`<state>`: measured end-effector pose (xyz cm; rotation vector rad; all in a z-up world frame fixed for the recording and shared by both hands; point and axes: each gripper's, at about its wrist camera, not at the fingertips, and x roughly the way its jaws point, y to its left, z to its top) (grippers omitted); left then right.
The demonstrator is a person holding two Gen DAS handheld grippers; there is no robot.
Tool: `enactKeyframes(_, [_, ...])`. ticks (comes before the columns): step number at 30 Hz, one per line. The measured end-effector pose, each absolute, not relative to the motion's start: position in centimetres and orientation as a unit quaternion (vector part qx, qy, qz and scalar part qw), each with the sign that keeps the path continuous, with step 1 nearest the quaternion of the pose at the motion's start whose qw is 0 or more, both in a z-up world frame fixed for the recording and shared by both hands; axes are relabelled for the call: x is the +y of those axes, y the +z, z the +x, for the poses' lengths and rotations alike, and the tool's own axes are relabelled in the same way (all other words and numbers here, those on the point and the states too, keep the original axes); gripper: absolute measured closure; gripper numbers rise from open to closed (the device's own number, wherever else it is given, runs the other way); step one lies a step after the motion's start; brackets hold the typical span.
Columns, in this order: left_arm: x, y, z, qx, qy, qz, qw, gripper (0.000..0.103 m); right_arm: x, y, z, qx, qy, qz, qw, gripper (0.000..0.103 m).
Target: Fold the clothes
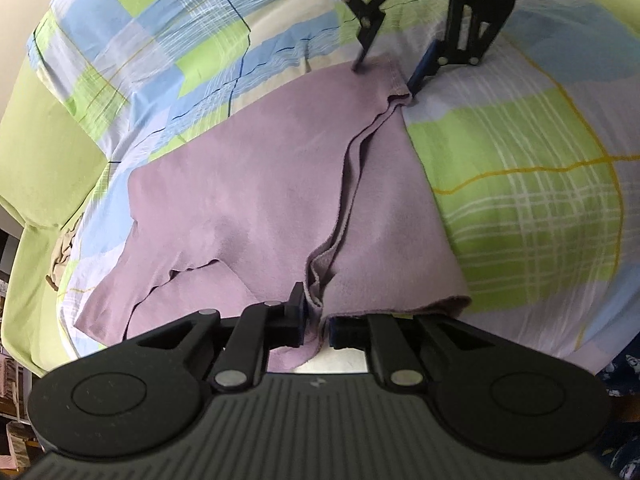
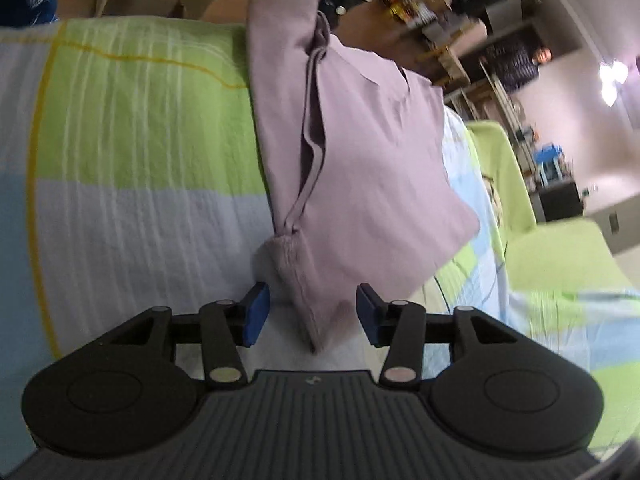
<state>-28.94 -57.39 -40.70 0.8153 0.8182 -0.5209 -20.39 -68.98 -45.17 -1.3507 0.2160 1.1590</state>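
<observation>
So the mauve shirt [image 1: 256, 184] is spread over the checked bedsheet [image 1: 520, 152], filling the middle of the left wrist view, with one side already flipped over itself so a long fold edge runs from the bottom centre up toward the top right. Looks to me like a lengthwise fold is underway, and the two grippers are working opposite ends of that same edge to keep it straight. The left gripper [image 1: 318, 320], bottom centre of its own frame, has its jaws pinched together on the near end of the folded layers, fabric bunched right between the pads, so that end is anchored. The right gripper [image 2: 312, 314] is a different story: in the right wrist view its blue pads [image 2: 256, 312] stand apart with the far corner of the shirt poking down between them, not squeezed as far as I can see. From the left view the same gripper sits at the top of the frame, tips on either side of that corner. My guess is it's lined up to clamp there. There's some beige cloth [image 1: 60, 256] lying at the left edge of the bed, well away from all this.
</observation>
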Motion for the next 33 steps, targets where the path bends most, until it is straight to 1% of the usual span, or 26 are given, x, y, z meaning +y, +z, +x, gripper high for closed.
enactKeyframes(1, [-57.3, -40.6, -28.9, 0.383, -0.248, 0.378, 0.806, 0.097, -68.9, -45.0, -19.9, 0.114, 0.521, -0.580, 0.616, 0.084])
enactKeyframes(2, [-57.2, -40.5, -28.7, 0.385, -0.252, 0.373, 0.806, 0.098, -68.7, -44.6, -19.7, 0.128, 0.531, -0.577, 0.607, 0.086])
enactKeyframes(3, [-56.9, -40.1, -28.4, 0.391, -0.256, 0.360, 0.808, 0.099, -68.4, -44.3, -19.5, 0.137, 0.536, -0.575, 0.603, 0.094])
enactKeyframes(4, [-56.3, -39.5, -27.9, 0.401, -0.259, 0.336, 0.812, 0.100, -68.2, -44.0, -19.2, 0.146, 0.540, -0.572, 0.600, 0.098])
enactKeyframes(8, [-54.0, -37.3, -26.0, 0.435, -0.258, 0.231, 0.831, 0.100, -67.1, -40.3, -16.4, 0.178, 0.557, -0.535, 0.610, 0.099])
enactKeyframes(10, [-51.6, -35.7, -24.3, 0.453, -0.232, 0.148, 0.848, 0.100, -66.1, -36.7, -13.2, 0.199, 0.567, -0.497, 0.626, 0.099])
enactKeyframes(13, [-48.8, -34.6, -22.2, 0.461, -0.187, 0.067, 0.865, 0.100, -64.6, -33.9, -8.8, 0.216, 0.565, -0.464, 0.647, 0.099])
enactKeyframes(16, [-45.3, -35.0, -19.6, 0.473, -0.125, -0.016, 0.872, 0.100, -62.1, -33.0, -4.0, 0.222, 0.552, -0.456, 0.662, 0.099])
enactKeyframes(18, [-42.9, -36.4, -18.1, 0.488, -0.093, -0.084, 0.864, 0.100, -59.9, -33.6, 0.1, 0.254, 0.541, -0.439, 0.671, 0.100])
enactKeyframes(20, [-40.9, -38.3, -16.7, 0.507, -0.073, -0.143, 0.847, 0.100, -58.2, -35.1, 3.6, 0.286, 0.543, -0.410, 0.675, 0.095])
enactKeyframes(21, [-40.2, -39.5, -16.1, 0.516, -0.070, -0.163, 0.838, 0.100, -57.5, -36.2, 5.2, 0.321, 0.541, -0.392, 0.672, 0.085])
enactKeyframes(22, [-39.8, -40.3, -15.7, 0.521, -0.073, -0.174, 0.833, 0.100, -56.9, -37.4, 6.8, 0.359, 0.535, -0.375, 0.667, 0.065])
enactKeyframes(23, [-39.7, -40.5, -15.5, 0.522, -0.077, -0.178, 0.831, 0.100, -56.7, -38.3, 8.0, 0.388, 0.524, -0.358, 0.669, 0.060])
enactKeyframes(24, [-39.5, -40.6, -15.4, 0.523, -0.082, -0.182, 0.829, 0.100, -57.2, -38.7, 9.0, 0.415, 0.519, -0.325, 0.673, 0.061])
enactKeyframes(27, [-39.0, -40.9, -15.3, 0.524, -0.091, -0.199, 0.823, 0.099, -59.8, -39.3, 11.1, 0.479, 0.507, -0.210, 0.686, 0.054])
enactKeyframes(29, [-38.5, -41.3, -15.3, 0.526, -0.094, -0.212, 0.818, 0.099, -63.1, -39.8, 12.7, 0.549, 0.484, -0.072, 0.678, 0.052])
enactKeyframes(32, [-38.3, -41.6, -15.0, 0.533, -0.103, -0.212, 0.812, 0.099, -66.5, -40.8, 13.7, 0.597, 0.455, 0.092, 0.654, 0.051])
enactKeyframes(33, [-38.3, -41.6, -15.0, 0.535, -0.106, -0.210, 0.811, 0.099, -67.0, -41.2, 13.6, 0.603, 0.449, 0.121, 0.648, 0.051])
